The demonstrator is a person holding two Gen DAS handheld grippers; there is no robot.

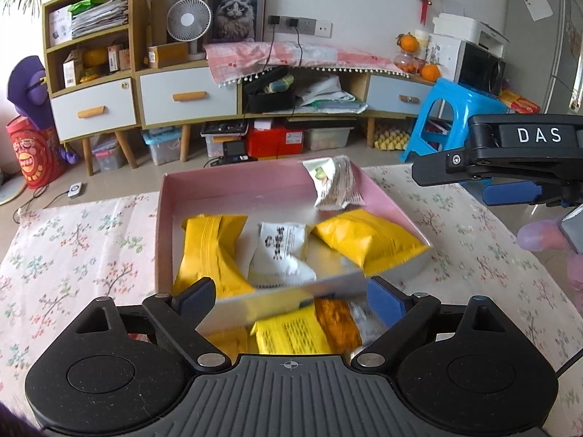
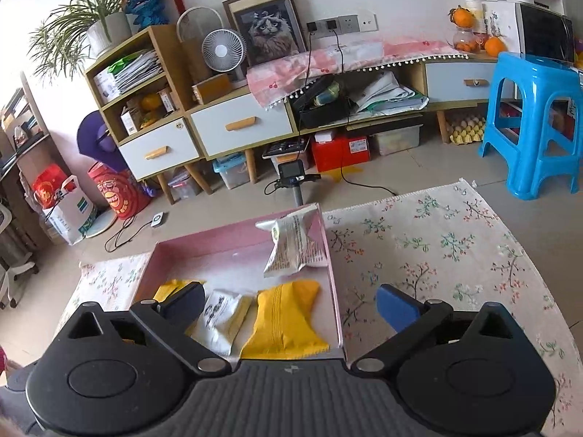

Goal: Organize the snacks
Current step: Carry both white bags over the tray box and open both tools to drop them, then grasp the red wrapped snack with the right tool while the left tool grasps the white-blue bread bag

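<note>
A pink box stands on the floral tablecloth. Inside lie two yellow packets with a white packet between them. A white-and-green packet leans in the far right corner. Another yellow packet lies outside, against the box's near wall. My left gripper is open over that wall and packet, with its pads apart from both. My right gripper is open above the box's near right part, over a yellow packet, with nothing in it. It also shows at the right of the left wrist view.
A hand holds the right gripper. The cloth stretches right of the box. Beyond the table's far edge are a camera on a stand, a low cabinet and a blue stool.
</note>
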